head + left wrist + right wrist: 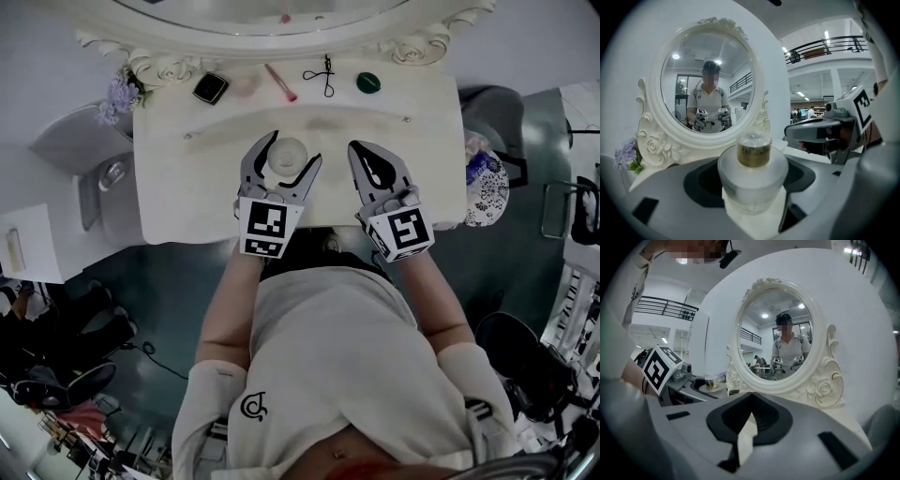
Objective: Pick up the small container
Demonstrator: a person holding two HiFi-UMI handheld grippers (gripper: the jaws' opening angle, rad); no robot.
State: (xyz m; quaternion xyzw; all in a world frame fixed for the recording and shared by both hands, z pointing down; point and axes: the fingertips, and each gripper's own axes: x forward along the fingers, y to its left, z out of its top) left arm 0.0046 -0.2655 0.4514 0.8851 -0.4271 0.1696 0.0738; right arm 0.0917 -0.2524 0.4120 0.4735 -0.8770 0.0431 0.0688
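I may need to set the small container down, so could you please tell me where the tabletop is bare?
Bare tabletop lies left of the left tongs, which hold the small container, in front of the black compact, and right of the right tongs, in front of the green disc. The back strip under the mirror is crowded with small items.

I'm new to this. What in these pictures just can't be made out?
- Jar bottom: left gripper view, covered by the jaws; whether it is off the table is unclear.
- Mirror: head view, cut off by the top edge.
- Green round thing, table's back: head view, too small to name.
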